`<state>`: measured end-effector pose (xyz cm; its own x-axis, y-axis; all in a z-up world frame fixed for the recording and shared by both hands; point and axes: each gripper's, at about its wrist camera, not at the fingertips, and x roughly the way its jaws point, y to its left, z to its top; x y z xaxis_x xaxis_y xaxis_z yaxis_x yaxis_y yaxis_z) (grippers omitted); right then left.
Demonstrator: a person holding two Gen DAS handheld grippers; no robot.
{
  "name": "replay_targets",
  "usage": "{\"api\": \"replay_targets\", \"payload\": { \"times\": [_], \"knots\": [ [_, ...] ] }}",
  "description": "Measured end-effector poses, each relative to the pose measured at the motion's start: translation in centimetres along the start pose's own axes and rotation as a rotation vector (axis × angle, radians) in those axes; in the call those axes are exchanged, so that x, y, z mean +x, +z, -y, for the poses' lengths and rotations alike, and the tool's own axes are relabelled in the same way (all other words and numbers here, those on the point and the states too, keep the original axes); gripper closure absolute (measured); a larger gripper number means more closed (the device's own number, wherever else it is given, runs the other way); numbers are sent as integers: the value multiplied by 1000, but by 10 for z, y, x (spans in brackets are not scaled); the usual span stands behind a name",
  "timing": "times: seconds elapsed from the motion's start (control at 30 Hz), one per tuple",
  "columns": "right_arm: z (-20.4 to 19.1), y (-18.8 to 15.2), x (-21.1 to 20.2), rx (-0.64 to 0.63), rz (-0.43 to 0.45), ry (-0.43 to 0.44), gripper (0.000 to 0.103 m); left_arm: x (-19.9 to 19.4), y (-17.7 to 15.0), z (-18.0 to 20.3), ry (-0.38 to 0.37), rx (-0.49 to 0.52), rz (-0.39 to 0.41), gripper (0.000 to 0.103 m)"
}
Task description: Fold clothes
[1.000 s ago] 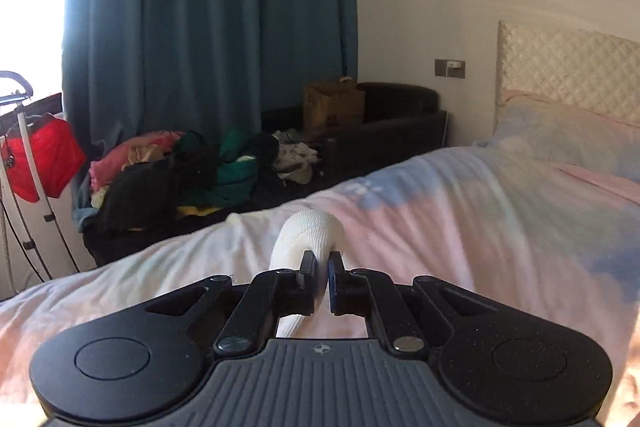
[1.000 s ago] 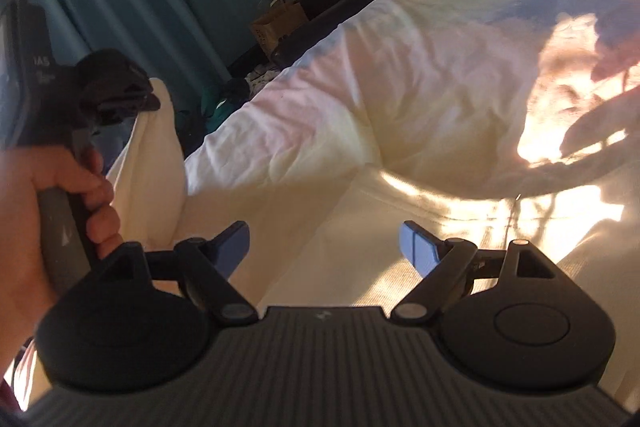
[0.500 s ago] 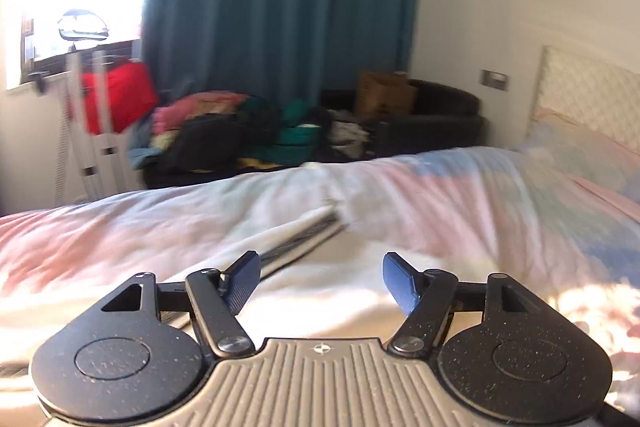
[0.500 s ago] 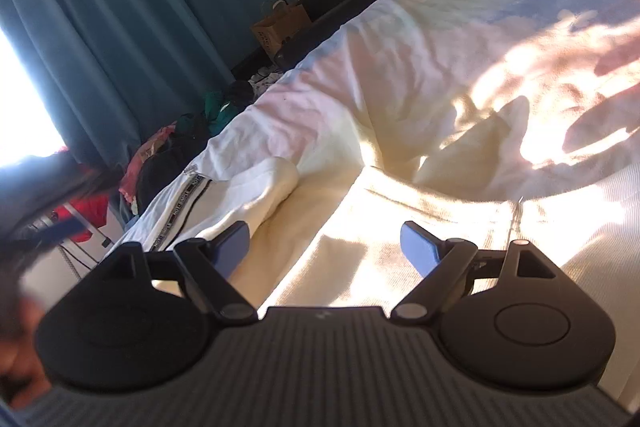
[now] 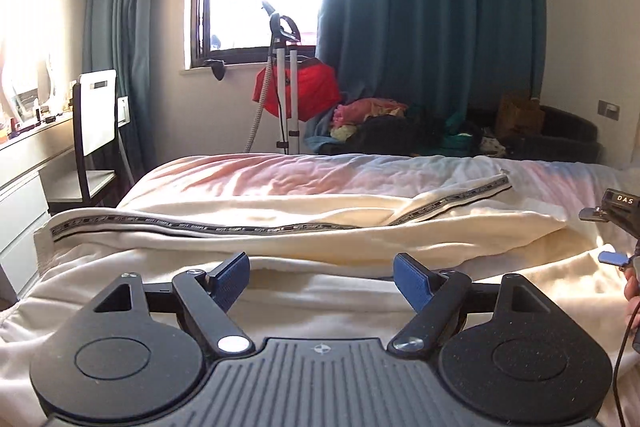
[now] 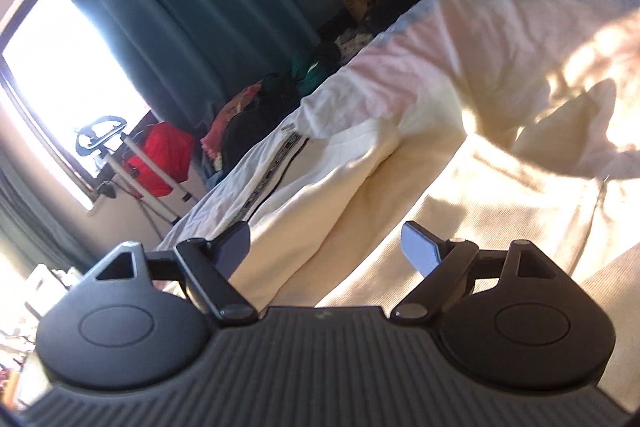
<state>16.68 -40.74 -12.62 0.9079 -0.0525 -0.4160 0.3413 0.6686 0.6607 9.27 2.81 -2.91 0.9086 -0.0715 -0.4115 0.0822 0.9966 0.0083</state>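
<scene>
Left wrist view: left gripper [image 5: 321,275] spread wide, holding nothing, over cream garment [image 5: 280,227] lying across the bed [image 5: 256,179]. Right wrist view: right gripper [image 6: 326,247] also spread, empty, above the same cream garment [image 6: 360,195], striped trim [image 6: 276,163] along its far edge.

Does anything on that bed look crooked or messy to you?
Yes. The cream garment with the patterned stripe lies bunched rather than flat: its striped part bends upward at an angle and the cloth below bulges in thick folds. Both the left gripper and right gripper are open and empty. Nothing looks torn.
</scene>
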Motion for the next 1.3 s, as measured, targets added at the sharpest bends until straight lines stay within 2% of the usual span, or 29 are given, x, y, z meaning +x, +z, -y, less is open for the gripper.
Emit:
{"api": "replay_targets", "payload": {
  "times": [0.17,0.23,0.37,0.47,0.57,0.63,0.67,0.7,0.73,0.77,0.8,0.93,1.03,1.1,1.2,1.3],
  "knots": [
    [8,4,24,96,-137,69,18,-19,-11,-25,-31,-98,26,21],
    [13,12,41,128,-171,89,18,-15,-16,-30,-41,-109,37,21],
    [30,30,85,250,-164,79,17,-3,-25,-40,-60,-102,58,20],
    [30,39,121,208,-135,14,17,18,-30,-45,-34,-110,52,19],
    [30,48,156,177,-101,-42,19,41,-32,-55,-72,-179,5,19],
    [27,54,174,171,-68,-65,32,53,-35,-58,-81,-193,-12,19],
    [23,58,183,152,-62,-90,43,58,-36,-58,-79,-189,-17,19],
    [19,62,190,126,-63,-126,64,63,-36,-58,-76,-183,-22,19],
    [14,67,197,96,-66,-158,76,67,-37,-57,-75,-178,-27,19],
    [8,71,200,73,-64,-171,83,71,-38,-58,-81,-182,-34,19],
    [1,75,199,49,-40,-165,90,73,-38,-58,-86,-188,-39,19],
    [-26,87,166,-33,115,-134,92,69,-38,-60,-92,-200,-39,19],
    [-17,87,139,-22,171,-156,92,54,-35,-60,-93,-199,-18,19],
    [8,79,124,14,174,-198,92,42,-32,-59,-94,-193,-3,19],
    [51,59,108,66,122,-270,92,25,-31,-56,-82,-170,9,19],
    [77,43,99,86,79,-271,92,11,-29,-53,-77,-168,4,19]
  ]
}}
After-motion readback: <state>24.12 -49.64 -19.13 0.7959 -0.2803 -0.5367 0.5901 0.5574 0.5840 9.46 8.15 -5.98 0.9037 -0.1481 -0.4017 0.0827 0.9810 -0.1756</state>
